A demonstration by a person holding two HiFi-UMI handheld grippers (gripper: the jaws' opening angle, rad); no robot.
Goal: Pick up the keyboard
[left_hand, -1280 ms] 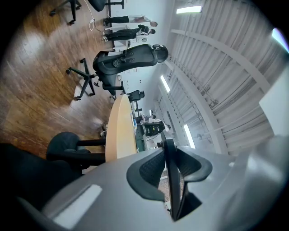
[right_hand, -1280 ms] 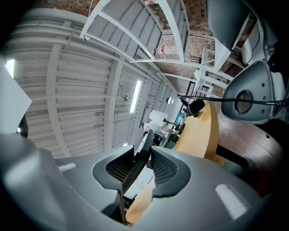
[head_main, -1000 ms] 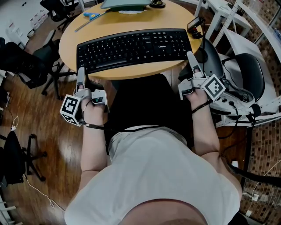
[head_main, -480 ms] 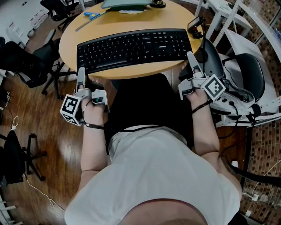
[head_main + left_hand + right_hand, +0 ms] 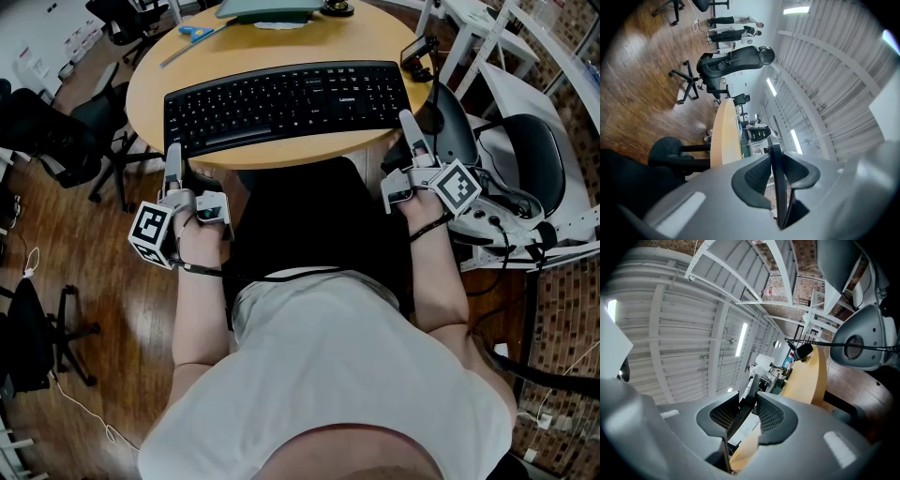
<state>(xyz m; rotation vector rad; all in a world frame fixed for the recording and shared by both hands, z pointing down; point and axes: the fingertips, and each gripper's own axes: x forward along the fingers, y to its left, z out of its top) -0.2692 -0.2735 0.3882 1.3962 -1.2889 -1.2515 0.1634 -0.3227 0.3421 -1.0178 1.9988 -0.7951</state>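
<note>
Both jaw pairs sit together (nothing between): left tool (image 5: 172, 152), right tool (image 5: 406, 119), apart from the keyboard (image 5: 286, 101).

the right gripper (image 5: 753, 383), jaws together with nothing between them, points beside the wooden table (image 5: 813, 376).

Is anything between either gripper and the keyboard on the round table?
Nothing visible does. The left gripper and right gripper sit by the near edge of the table, one towards each end of the keyboard. Only bare tabletop separates them from it.
</note>
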